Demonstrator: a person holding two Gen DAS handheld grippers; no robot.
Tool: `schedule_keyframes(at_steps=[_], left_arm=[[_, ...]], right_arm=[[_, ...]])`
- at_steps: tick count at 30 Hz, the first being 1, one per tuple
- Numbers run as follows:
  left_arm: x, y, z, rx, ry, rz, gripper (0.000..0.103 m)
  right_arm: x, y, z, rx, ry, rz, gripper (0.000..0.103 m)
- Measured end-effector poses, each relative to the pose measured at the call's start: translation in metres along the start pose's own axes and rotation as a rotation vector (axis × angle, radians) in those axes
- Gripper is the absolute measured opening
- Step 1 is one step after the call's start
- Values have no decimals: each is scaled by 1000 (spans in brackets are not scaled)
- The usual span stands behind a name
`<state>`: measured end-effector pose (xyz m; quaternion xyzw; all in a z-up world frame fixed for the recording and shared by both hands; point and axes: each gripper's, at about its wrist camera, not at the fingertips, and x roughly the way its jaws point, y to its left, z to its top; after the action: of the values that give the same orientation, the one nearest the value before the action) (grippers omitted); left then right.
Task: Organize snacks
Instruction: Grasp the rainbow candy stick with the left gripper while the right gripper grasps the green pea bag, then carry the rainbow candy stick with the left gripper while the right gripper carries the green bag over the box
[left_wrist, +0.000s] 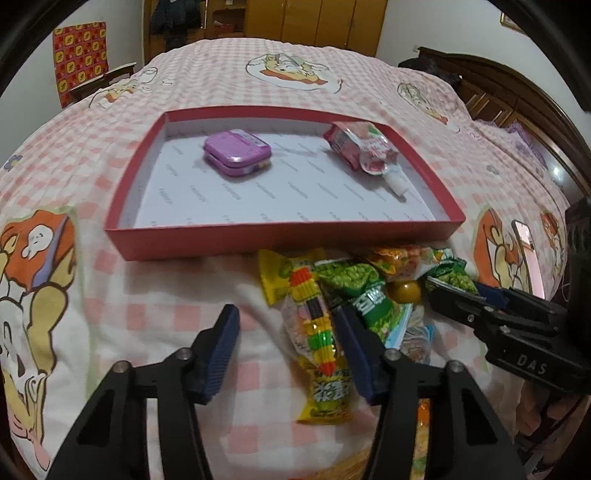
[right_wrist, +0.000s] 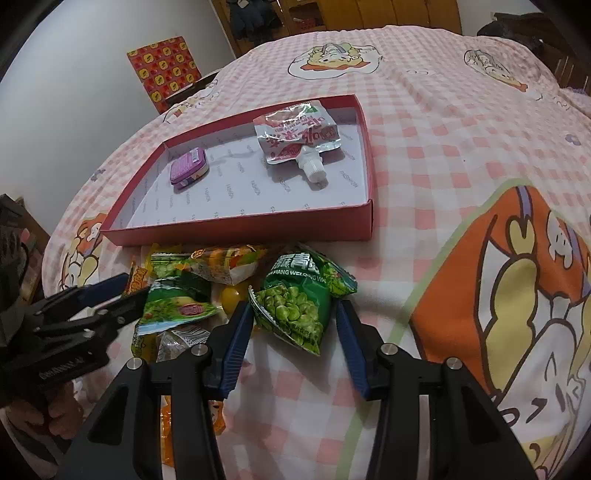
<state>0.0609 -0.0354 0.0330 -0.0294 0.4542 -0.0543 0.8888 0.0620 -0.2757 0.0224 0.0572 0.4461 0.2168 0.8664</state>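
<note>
With both grippers open, the right gripper (right_wrist: 293, 325) should be closed squarely on the green pea packet (right_wrist: 295, 310), then lifted to the far red tray (right_wrist: 236, 227).

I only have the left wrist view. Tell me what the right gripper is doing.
Observer: The right gripper is open, with a green pea bag lying between its fingers.
Operator: Say whether it is touching the bag.
Observer: The finger nearer the snack pile looks to meet the bag's edge. The other finger stands apart from it.
Operator: Report what lies on the bag's far side from the pile.
Observer: Only the checked quilt shows there, up to the red box.
</note>
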Motion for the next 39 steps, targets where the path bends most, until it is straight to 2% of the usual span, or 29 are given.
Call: schedule_keyframes(at_steps=[9,13,15,20,25,32,35,37,39], left_arm=[[12,-8,-4,32,-6,39,53],[7,-7,-6,37,-29,26,30],[4,-6,-6,30,-33,16,27],[-4,4,-6,-14,-35,-31,24],[-13,12,-6,-39,-42,-41,23],[-24,20,-9,-71,-50,-64,23],[-30,22,-9,-76,-61,-67,23],[-32,23,-9,-77,-67,-68,23],[-35,24,-9,-80,-72,-69,23]], right_arm=[[6,-5,-4,16,25,8,48],[7,-6,-3,19,29,9,49],[7,-6,-3,29,32,14,49],[7,-7,-1,48,34,22,51],[9,-7,1,76,34,45,62],[11,-9,0,117,15,45,63],[10,-12,0,130,15,30,54],[8,-13,-1,122,14,6,44],[6,-14,-2,123,10,10,42]])
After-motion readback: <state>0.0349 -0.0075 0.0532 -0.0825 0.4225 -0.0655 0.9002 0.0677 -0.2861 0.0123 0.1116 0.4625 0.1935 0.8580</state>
